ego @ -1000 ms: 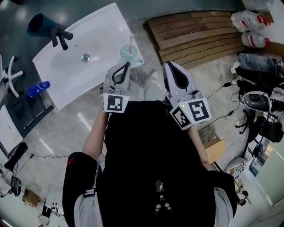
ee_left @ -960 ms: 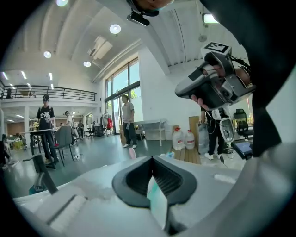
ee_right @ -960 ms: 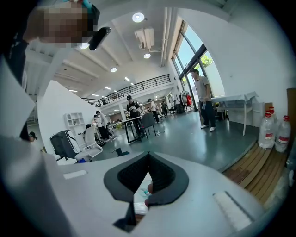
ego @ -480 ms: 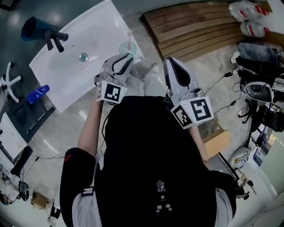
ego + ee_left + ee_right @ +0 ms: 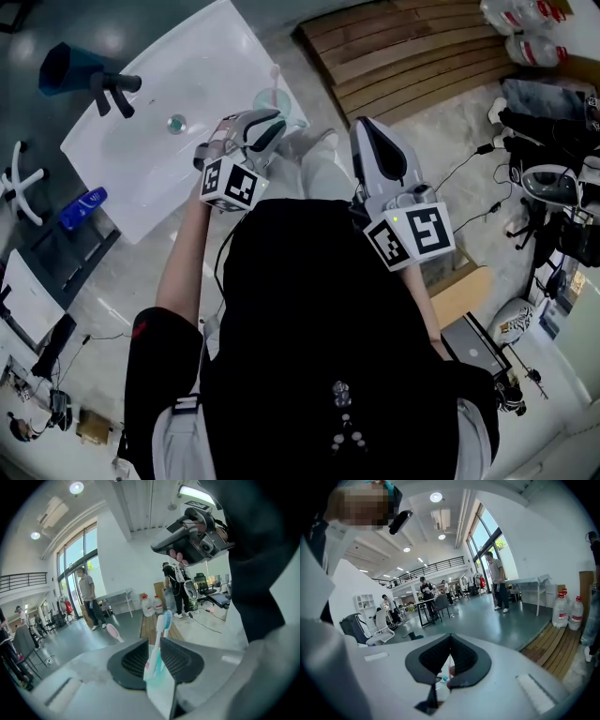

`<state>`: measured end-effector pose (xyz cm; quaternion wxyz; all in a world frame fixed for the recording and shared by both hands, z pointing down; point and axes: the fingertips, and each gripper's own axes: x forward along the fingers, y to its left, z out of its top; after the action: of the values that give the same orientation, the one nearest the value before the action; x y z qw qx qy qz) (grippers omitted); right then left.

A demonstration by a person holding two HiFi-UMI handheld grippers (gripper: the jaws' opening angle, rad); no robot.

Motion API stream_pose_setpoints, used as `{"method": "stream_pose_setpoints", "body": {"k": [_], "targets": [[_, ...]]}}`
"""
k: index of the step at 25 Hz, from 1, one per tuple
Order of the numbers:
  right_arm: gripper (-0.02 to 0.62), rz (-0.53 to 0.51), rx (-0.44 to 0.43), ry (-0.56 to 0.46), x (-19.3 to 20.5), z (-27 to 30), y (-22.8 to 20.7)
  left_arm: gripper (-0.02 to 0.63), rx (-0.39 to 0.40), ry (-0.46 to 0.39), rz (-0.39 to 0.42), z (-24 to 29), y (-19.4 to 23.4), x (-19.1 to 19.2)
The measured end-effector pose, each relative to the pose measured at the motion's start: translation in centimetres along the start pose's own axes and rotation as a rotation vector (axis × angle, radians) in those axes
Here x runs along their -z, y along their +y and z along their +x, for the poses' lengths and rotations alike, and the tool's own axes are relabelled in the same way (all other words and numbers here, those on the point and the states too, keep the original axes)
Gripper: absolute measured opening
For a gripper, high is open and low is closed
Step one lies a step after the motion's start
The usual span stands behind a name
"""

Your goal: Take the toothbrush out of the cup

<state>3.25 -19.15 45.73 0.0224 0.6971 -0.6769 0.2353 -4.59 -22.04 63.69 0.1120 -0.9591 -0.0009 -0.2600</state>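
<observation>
White sink (image 5: 214, 58) carries a green cup (image 5: 272, 101) at 1 o'clock of the left gripper (image 5: 265, 127), whose jaws clench the toothbrush (image 5: 157, 641). The right gripper (image 5: 367, 136) has its jaws pressed together, empty.

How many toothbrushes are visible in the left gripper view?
2. A blue-and-white toothbrush stands between the left hand-held gripper's jaws; a pink toothbrush leans to its left. More may be hidden.
</observation>
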Motion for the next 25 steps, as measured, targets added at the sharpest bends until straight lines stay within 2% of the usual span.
{"method": "stream_pose_setpoints", "body": {"k": [9, 16, 20, 23, 25], "targets": [[0.003, -0.002, 0.014, -0.003, -0.3, 1.0, 0.1, 0.086, 0.053, 0.017, 0.096, 0.8, 0.0, -0.2], [0.003, -0.003, 0.022, -0.004, -0.3, 1.2, -0.1, 0.086, 0.134, 0.054, 0.159, 1.7, -0.4, 0.2], [0.003, -0.002, 0.030, -0.005, -0.3, 1.1, -0.2, 0.083, 0.153, 0.059, 0.170, 2.1, -0.5, 0.2], [0.003, 0.000, 0.037, -0.005, -0.2, 0.9, -0.3, 0.028, 0.150, 0.053, 0.163, 2.2, -0.5, 0.2], [0.003, 0.000, 0.039, -0.004, -0.2, 0.9, -0.3, 0.026, 0.143, 0.047, 0.150, 2.1, -0.4, 0.2]]}}
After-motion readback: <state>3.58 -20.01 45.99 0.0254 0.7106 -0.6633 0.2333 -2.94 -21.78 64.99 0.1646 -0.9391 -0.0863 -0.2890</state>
